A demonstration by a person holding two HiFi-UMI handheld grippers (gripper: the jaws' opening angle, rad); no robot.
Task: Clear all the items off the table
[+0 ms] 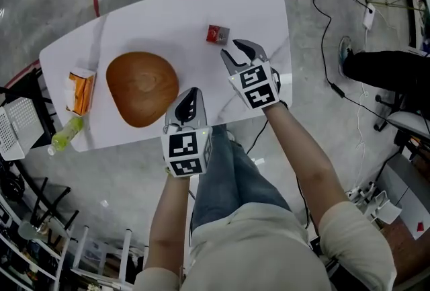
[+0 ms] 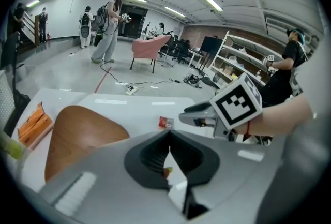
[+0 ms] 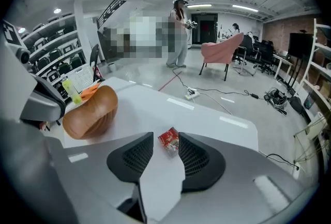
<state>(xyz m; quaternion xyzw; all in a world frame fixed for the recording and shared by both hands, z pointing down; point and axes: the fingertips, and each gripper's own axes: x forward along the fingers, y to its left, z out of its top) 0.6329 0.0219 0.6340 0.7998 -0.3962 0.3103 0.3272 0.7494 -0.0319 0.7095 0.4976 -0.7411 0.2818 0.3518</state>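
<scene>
The room is big, with a shiny grey floor (image 1: pixel 322 7), and a white bench (image 1: pixel 168 14) stands in the middle of it. Four things lie on the bench. A small red packet (image 1: pixel 217 34) sits near the far edge. A wooden bowl (image 1: pixel 142 88) sits in the middle. An orange box (image 1: pixel 80 91) and a green bottle (image 1: pixel 67 134) lie at the left end, and the bottle is right at the edge.

The right hand-held gripper (image 1: pixel 230 48) is near the red packet and points down at it. Its jaws are spread apart. In the right gripper view the packet shows in the gap between them, but the jaws do not touch it. The left hand-held gripper (image 1: pixel 193 91) is beside the bowl, at the near edge of the bench. Its jaws are pressed together with nothing in them.

The red packet looks very light and thin, like a crinkly wrapper. It is probably soft and a bit slippery, and it lies flat. The jaws likely need to go low, one on each side, and pinch it across the middle. A gentle squeeze should do. A pinch at just a corner may let it slip out.
</scene>
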